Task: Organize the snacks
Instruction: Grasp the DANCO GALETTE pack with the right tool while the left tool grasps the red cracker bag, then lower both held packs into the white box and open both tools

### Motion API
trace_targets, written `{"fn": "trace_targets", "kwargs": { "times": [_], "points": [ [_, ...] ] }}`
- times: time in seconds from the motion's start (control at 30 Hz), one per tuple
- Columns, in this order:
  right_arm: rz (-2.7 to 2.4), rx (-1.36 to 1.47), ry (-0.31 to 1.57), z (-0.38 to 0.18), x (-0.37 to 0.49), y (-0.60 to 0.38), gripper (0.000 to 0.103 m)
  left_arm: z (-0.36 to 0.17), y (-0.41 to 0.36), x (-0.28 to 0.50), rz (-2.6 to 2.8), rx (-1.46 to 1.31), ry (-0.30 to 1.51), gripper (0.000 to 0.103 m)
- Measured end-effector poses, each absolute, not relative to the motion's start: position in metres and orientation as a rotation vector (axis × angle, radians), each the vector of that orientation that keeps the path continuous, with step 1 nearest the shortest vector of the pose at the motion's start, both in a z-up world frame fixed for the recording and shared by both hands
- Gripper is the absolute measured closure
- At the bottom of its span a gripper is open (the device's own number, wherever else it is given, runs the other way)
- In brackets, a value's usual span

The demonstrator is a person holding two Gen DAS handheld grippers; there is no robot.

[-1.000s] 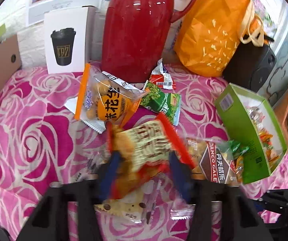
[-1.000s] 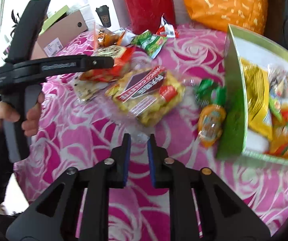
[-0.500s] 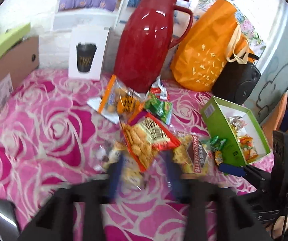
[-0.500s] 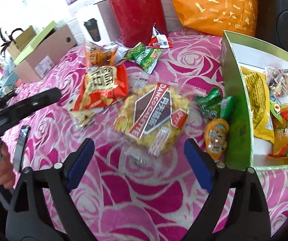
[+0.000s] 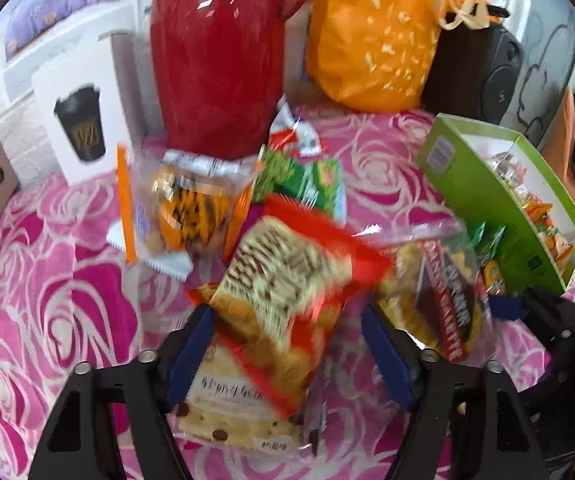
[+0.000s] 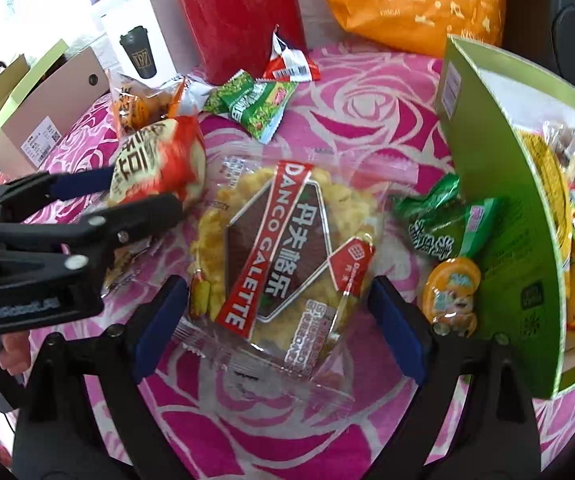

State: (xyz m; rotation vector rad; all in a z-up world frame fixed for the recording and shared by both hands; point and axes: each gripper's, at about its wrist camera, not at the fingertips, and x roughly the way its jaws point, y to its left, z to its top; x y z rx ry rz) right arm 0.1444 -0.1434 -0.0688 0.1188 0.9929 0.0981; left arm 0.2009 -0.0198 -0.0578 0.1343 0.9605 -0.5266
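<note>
A red-edged snack pack point(image 5: 287, 280) lies on a chocolate-chip biscuit pack point(image 5: 235, 412) on the pink rose cloth. My left gripper point(image 5: 289, 348) is open, with one finger on each side of the red pack and neither pressing on it. The right wrist view also shows my left gripper point(image 6: 143, 190) straddling the red pack point(image 6: 155, 160). My right gripper point(image 6: 279, 320) is open wide around the clear Danco Galette pack point(image 6: 283, 248). The open green box point(image 6: 499, 220) stands tilted at the right and holds several snacks.
Two small green packs point(image 6: 439, 220) and an orange jelly cup point(image 6: 453, 292) lie against the green box. An orange snack bag point(image 5: 183, 212) and a green pea pack point(image 5: 307, 180) lie in front of a red thermos point(image 5: 215, 60). An orange bag point(image 5: 367, 32), a white cup box point(image 5: 83, 120) and a cardboard box point(image 6: 43, 120) line the back.
My right gripper went from shut to wide open and now sits around the galette pack. My left gripper drew back, then came in over the red pack with its jaws wider.
</note>
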Motion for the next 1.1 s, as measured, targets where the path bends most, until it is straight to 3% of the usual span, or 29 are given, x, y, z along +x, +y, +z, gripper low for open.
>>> {"fn": "trace_targets", "kwargs": {
  "times": [0.07,0.2,0.57,0.6,0.63,1.1],
  "points": [
    [0.093,0.124,0.985,-0.066,0.144,-0.144,0.011,-0.059,-0.011,0.201,-0.521,0.101,0.965,0.044],
    [0.103,0.105,0.972,-0.063,0.14,-0.142,0.022,-0.053,-0.009,0.196,-0.535,0.086,0.974,0.069],
    [0.152,0.057,0.878,-0.027,0.108,-0.143,0.033,-0.019,0.003,0.175,-0.528,0.01,0.921,0.081],
    [0.157,0.057,0.862,-0.02,0.104,-0.144,0.046,-0.014,0.003,0.173,-0.527,0.017,0.909,0.081],
    [0.163,0.06,0.841,-0.015,0.101,-0.146,0.074,-0.009,0.002,0.17,-0.524,0.021,0.897,0.081],
    [0.177,0.175,0.708,0.034,0.066,-0.183,0.077,0.059,-0.019,0.137,-0.588,-0.021,0.743,0.081]
  ]
}}
